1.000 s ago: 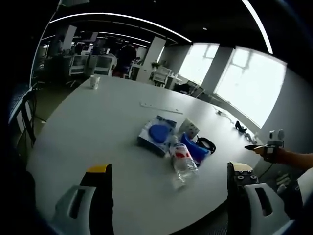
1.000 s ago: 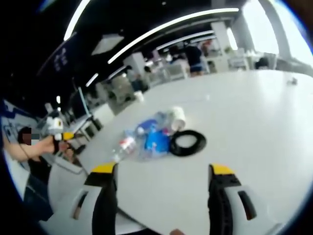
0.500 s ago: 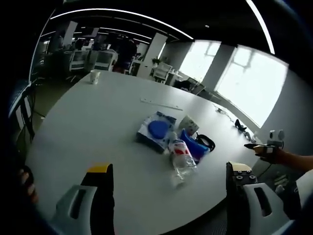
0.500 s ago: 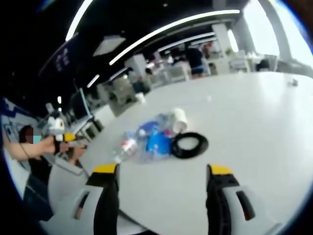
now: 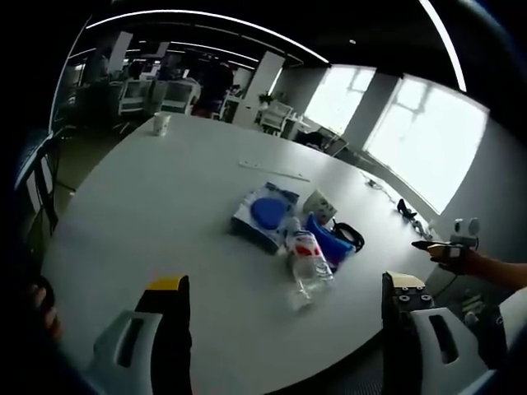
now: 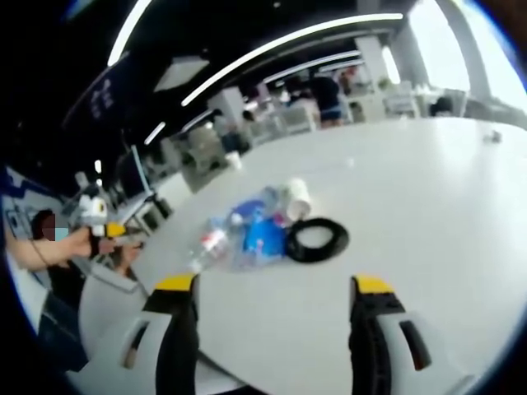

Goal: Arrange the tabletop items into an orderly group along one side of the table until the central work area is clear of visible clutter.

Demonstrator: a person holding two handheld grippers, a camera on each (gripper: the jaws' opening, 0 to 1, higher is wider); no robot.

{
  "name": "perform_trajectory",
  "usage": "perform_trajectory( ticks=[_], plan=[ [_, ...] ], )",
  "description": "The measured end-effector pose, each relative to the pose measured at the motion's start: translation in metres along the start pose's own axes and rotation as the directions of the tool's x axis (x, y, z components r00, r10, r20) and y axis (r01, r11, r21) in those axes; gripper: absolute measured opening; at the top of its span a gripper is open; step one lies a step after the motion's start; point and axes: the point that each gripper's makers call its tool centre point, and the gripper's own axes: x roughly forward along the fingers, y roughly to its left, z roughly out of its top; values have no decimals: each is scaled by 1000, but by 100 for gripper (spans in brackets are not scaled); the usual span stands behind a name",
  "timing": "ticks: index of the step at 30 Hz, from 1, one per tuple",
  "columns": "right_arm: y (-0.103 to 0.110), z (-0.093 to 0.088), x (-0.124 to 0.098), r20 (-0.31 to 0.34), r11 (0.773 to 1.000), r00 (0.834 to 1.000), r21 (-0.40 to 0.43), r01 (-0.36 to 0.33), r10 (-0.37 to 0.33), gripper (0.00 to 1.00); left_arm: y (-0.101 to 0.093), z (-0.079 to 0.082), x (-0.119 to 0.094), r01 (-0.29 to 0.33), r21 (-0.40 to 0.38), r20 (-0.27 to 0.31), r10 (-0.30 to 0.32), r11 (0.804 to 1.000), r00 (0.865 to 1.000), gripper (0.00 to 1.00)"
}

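A small cluster lies on the white round table (image 5: pixel 156 206). In it are a blue-lidded pack (image 5: pixel 262 216), a clear plastic bottle (image 5: pixel 307 263) on its side, a white cup (image 5: pixel 319 206), a blue pouch (image 5: pixel 328 243) and a black ring (image 5: pixel 352 237). My left gripper (image 5: pixel 284 329) is open, empty, and short of the bottle. In the right gripper view the bottle (image 6: pixel 210 247), blue pouch (image 6: pixel 263 234), tipped white cup (image 6: pixel 296 197) and black ring (image 6: pixel 317 240) lie ahead of my right gripper (image 6: pixel 274 329), which is open and empty.
A paper cup (image 5: pixel 161 123) stands at the table's far edge and a thin pale strip (image 5: pixel 274 170) lies beyond the cluster. A cable (image 5: pixel 379 191) trails near the window side. Office chairs and desks surround the table. A hand holds the other gripper (image 5: pixel 445 247) off the table's right edge.
Both views have drifted slightly with the hands. The items on the table lie where they were, and both grippers stay open.
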Motion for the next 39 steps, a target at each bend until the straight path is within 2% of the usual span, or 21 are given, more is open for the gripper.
perform_trajectory(
  ticks=[39],
  plan=[
    [2, 0, 21, -34, 1000, 999, 7, -15, 16, 72, -9, -10, 36, 34, -14, -66, -35, 999, 997, 95]
  ],
)
